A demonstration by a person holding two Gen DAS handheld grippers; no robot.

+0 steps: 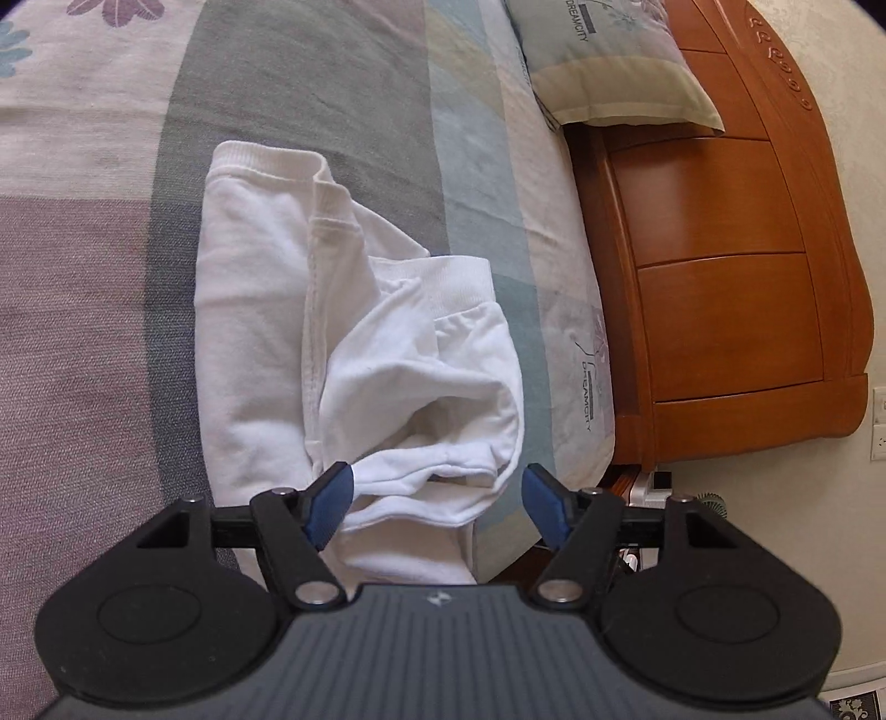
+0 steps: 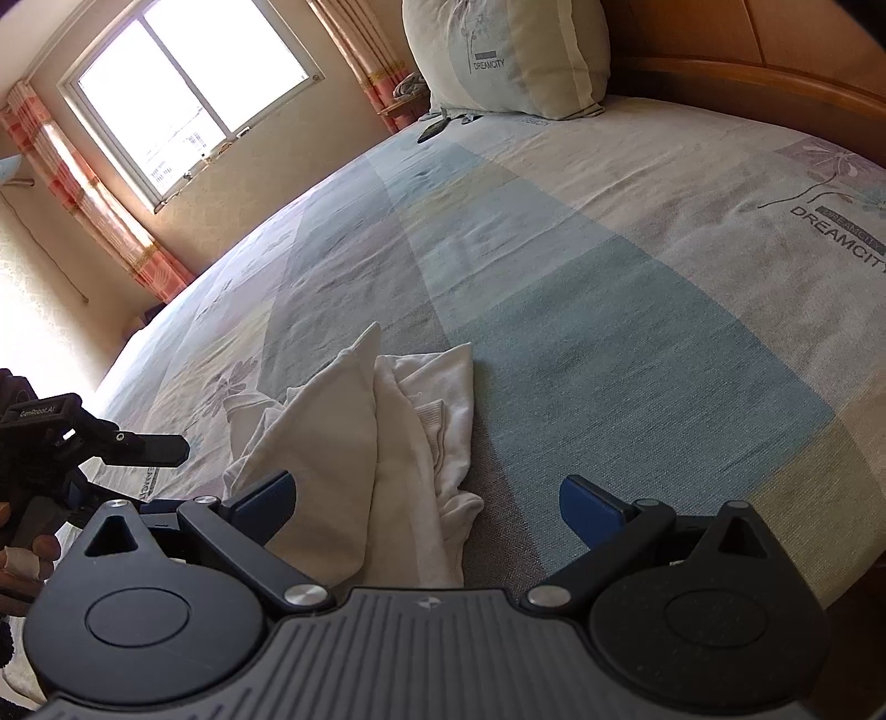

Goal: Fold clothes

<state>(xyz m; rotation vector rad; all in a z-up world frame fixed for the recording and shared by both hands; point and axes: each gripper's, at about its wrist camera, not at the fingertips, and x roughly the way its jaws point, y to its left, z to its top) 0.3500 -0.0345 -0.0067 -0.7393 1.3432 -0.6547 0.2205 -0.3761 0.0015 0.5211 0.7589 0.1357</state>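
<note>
A white garment (image 1: 260,288) lies in a long, partly folded bundle on the patterned bedspread (image 1: 83,332), ribbed cuffs and hem showing. My left gripper (image 1: 437,493) hovers over its near end. The jaws are open, with the blue pads (image 1: 332,501) on either side of a loose white fold and not pressing on it. In the right wrist view the same garment (image 2: 343,432) runs away from my right gripper (image 2: 429,501), which is open just above the cloth's near edge and holds nothing. The left gripper (image 2: 138,443) shows there at the far left, held by a hand (image 2: 22,554).
A wooden headboard (image 1: 720,249) borders the bed on the right. A pillow (image 2: 498,50) leans at the head of the bed, with a small dark object (image 2: 431,130) beside it. A bright window (image 2: 183,94) with orange curtains lies beyond. The bedspread (image 2: 609,277) stretches wide to the right.
</note>
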